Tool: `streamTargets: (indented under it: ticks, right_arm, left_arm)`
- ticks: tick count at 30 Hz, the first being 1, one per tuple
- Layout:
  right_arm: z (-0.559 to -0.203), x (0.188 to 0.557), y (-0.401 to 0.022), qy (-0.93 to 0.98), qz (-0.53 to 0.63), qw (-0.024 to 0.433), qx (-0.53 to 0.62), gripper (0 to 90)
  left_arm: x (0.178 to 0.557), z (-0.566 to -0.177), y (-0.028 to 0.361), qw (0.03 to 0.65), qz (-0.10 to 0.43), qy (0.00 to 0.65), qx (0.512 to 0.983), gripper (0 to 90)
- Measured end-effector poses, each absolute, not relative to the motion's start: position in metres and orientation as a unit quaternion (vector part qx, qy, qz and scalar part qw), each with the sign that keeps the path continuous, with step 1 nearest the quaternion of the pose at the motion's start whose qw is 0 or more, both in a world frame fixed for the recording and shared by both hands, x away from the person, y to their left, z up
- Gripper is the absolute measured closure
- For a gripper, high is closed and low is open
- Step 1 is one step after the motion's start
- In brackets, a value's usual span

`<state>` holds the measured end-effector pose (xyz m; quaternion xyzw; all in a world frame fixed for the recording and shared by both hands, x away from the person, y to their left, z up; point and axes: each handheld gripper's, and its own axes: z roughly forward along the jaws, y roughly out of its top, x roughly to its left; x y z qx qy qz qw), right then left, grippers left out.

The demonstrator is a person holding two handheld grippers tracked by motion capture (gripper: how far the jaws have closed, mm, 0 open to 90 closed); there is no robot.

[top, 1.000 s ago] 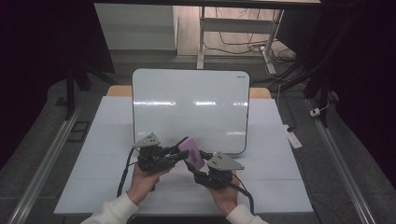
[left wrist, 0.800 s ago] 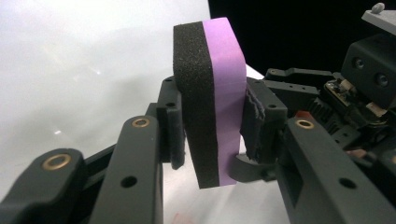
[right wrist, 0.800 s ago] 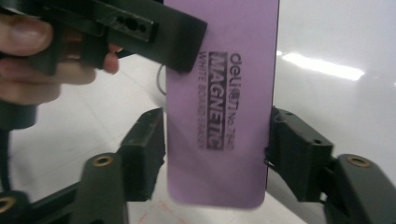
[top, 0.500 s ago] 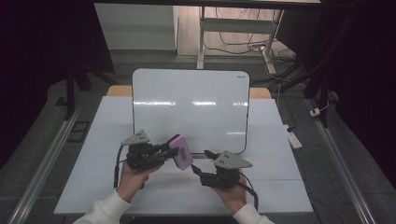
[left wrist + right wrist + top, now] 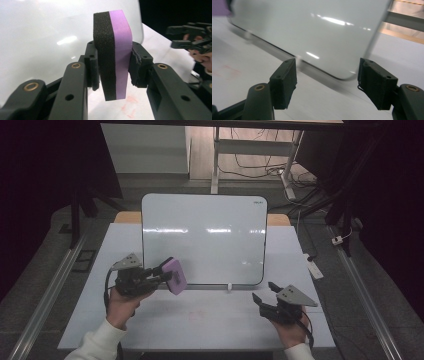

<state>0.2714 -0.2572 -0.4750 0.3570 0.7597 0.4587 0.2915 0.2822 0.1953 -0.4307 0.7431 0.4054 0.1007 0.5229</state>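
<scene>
In the left gripper view, the eraser (image 5: pixel 113 53) clamped between the jaws hides the whiteboard (image 5: pixel 50 32) behind it, and the jaws cover the eraser's flanks where the pads press. A faint red smear (image 5: pixel 128 110) on the desk below the jaws is too blurred to read. In the right gripper view, the whiteboard beyond the jaws is motion-blurred, its top cut off by the frame; a purple patch (image 5: pixel 219 7) is cropped at the upper left corner.

Left claw (image 5: pixel 167 276) grips the purple eraser (image 5: pixel 175 275) beside the whiteboard (image 5: pixel 210 237).
</scene>
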Motion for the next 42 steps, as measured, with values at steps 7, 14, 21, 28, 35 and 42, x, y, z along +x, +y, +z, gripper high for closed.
streamTargets:
  ticks: [7, 14, 21, 28, 35, 42]
  right_arm:
    - [-0.483, 0.276, -0.276, 0.759, 0.428, 0.309, 0.381, 30.9]
    - [-0.485, 0.279, -0.281, 0.756, 0.423, 0.313, 0.389, 30.8]
    - [-0.488, 0.282, -0.284, 0.755, 0.420, 0.313, 0.394, 30.8]
    - [-0.489, 0.282, -0.284, 0.756, 0.418, 0.312, 0.396, 30.8]
    - [-0.490, 0.283, -0.284, 0.757, 0.416, 0.310, 0.397, 30.7]
    - [-0.492, 0.284, -0.283, 0.759, 0.414, 0.309, 0.397, 30.6]
  left_arm:
    - [0.286, -0.420, 0.222, 0.521, 0.126, 0.431, 0.726, 62.8]
    - [0.298, -0.401, 0.245, 0.528, 0.155, 0.453, 0.701, 62.8]
    - [0.325, -0.376, 0.250, 0.514, 0.181, 0.466, 0.697, 62.7]
    - [0.350, -0.352, 0.247, 0.494, 0.214, 0.477, 0.695, 62.7]
    - [0.369, -0.341, 0.242, 0.484, 0.232, 0.484, 0.690, 62.6]
    - [0.385, -0.340, 0.233, 0.482, 0.249, 0.488, 0.684, 62.1]
